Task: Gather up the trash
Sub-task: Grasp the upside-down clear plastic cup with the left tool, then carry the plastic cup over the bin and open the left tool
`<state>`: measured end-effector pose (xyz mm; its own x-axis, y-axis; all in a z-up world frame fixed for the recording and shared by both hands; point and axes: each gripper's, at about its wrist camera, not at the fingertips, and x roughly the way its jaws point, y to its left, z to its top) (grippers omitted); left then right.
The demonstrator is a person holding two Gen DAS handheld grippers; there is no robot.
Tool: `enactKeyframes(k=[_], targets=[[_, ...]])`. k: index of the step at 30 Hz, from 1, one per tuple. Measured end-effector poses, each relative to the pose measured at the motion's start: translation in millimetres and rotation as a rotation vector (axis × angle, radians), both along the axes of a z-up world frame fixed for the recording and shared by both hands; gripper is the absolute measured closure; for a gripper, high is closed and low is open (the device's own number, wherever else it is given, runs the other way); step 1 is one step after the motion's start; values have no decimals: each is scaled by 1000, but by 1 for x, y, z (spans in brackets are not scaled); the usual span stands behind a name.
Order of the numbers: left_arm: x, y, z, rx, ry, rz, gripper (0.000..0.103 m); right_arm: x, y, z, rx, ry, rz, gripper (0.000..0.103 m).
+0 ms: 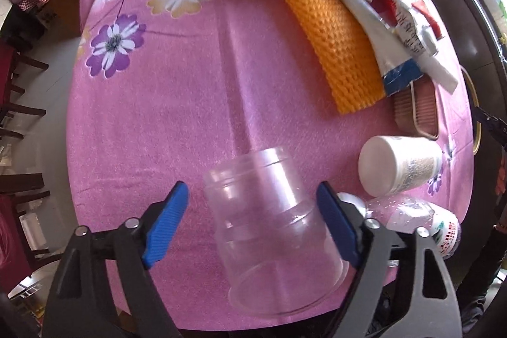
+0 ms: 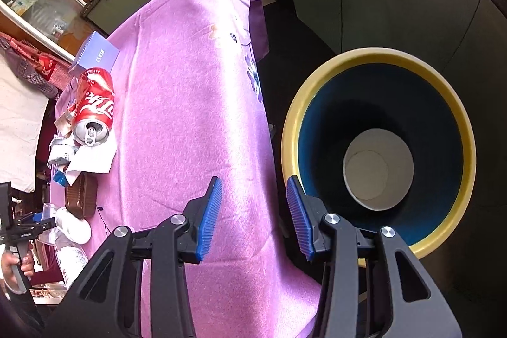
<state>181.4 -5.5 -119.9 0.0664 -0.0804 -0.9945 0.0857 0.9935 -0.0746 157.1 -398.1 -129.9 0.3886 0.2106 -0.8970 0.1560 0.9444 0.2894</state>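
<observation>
Step in hand: pickup. Left gripper [image 1: 252, 222] points down over the clear plastic jar [image 1: 272, 230] lying on its side on the pink flowered tabletop [image 1: 177, 103]; fingers [image 1: 166, 225] straddle it, apart, no contact seen. Right gripper [image 2: 253, 219] half open, empty, beside the yellow-rimmed blue bin [image 2: 456, 119]. Next: close squarely on the jar; slippery, likely rolls.

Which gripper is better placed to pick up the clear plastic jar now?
Left. The left gripper has the clear plastic jar between its open fingers, not yet pressed. The right gripper is empty beside the trash bin.
</observation>
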Motion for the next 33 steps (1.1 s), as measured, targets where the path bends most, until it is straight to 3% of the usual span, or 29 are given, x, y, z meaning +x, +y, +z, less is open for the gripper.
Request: enactKeyframes(k=[4,8,13,18,22,25,33], targets=[[-2,4,-14,-15,53,11,41,-3,-2,-4,15,-4,6,59],[-4,10,-14,-18,17,10,45,-6,-3,-4,25,-13,12,59],[-4,12,20,-12,-55,-12,46,-11,-7,3,29,-39,12,59],[-12,-16,67,-8,-160,-91,46,-20,-15,13,29,-72,-5,59],[-4,-75,110,-32,-242,-225,46,-37,-28,26,2,-109,-33,59],[5,-142,121,-66,-279,-356,46,-57,-46,36,-31,-138,-73,59],[28,-354,125,-209,-305,-686,45,-125,-107,43,-65,-172,-208,59]])
